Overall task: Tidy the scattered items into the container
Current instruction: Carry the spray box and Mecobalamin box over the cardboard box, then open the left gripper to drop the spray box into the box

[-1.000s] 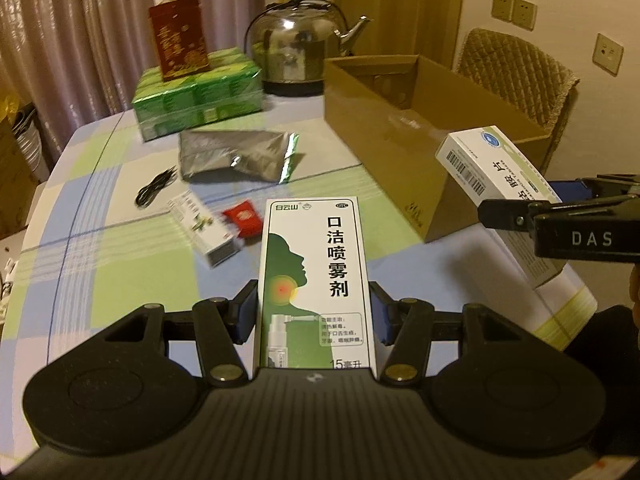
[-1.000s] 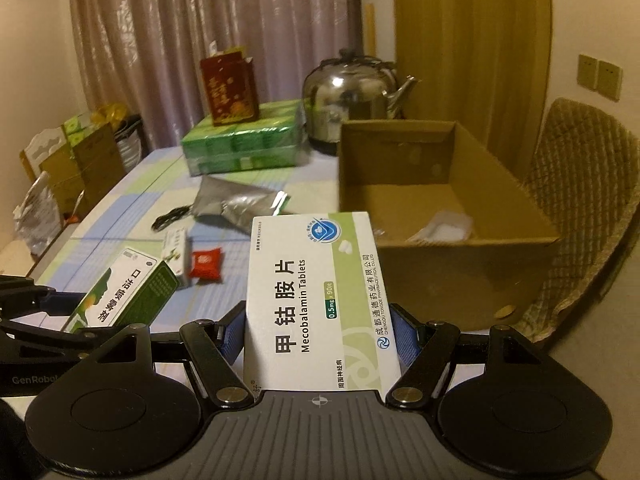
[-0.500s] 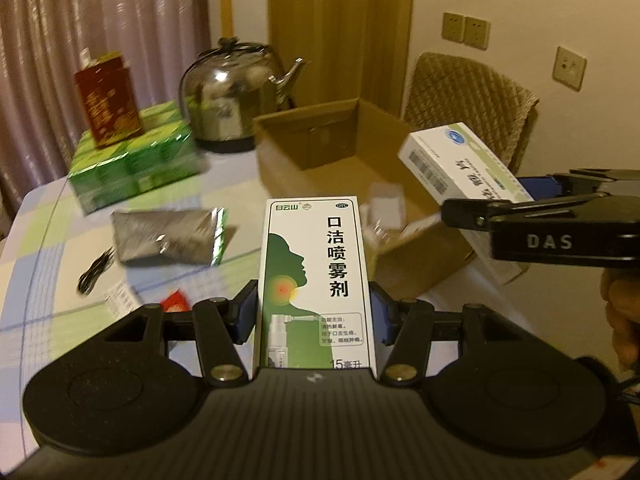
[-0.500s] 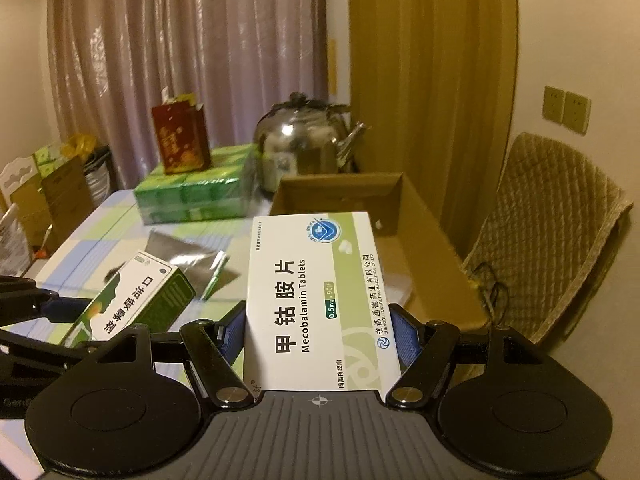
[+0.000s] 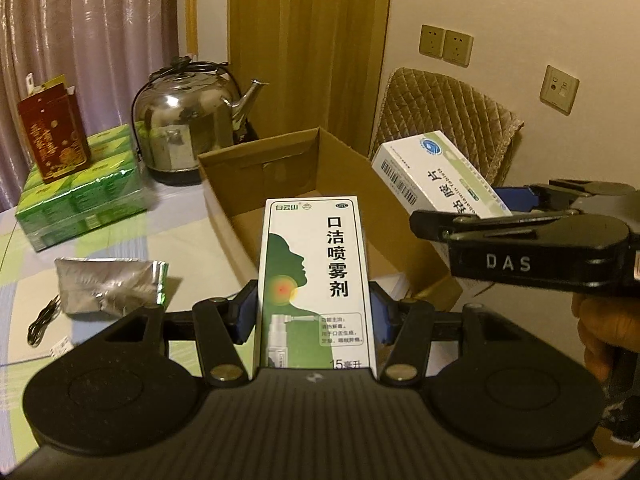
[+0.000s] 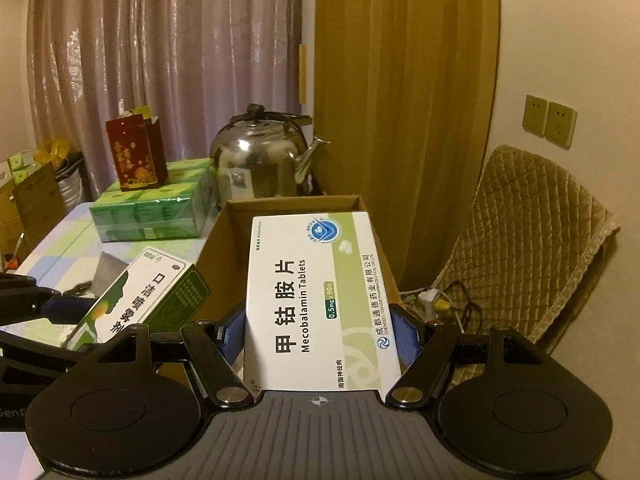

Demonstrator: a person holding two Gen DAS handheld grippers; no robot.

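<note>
Already both grippers are loaded, so the coming move turns on how each box lies to the open brown cardboard carton (image 5: 340, 168) on the checked tablecloth (image 5: 188, 240).

The left gripper (image 5: 312, 312) has its 2 blue-padded jaws pressed on the long sides of a tall white-and-green throat-spray box (image 5: 314, 280), partly closed to that width. The box's long axis runs straight ahead along the fingers, its far end pointing at the carton's near wall. From this camera the carton's mouth lies just beyond and a little right of the box, near rim close under its far end; whether it has crossed the rim I cannot tell.

The right gripper (image 6: 320, 336) clamps a wider white-and-pale-green flat carton of Mecobalamin tablets (image 6: 316, 296) in the same way, jaws further apart, long axis again forward. In its view the tablet box sits squarely before the carton (image 6: 296, 204), whose far wall shows just above the box's top edge. In the left view the same box (image 5: 436, 176) hangs at the carton's right wall, tilted, far end over the interior.

My judgement: the right hand is the nearer, probably ready to lower and release first; the left needs a short push forward and rightward.

A crumpled silver foil pouch (image 5: 108, 284) and a black cable (image 5: 42, 320) lie on the cloth to the left, well apart from both grippers.
</note>
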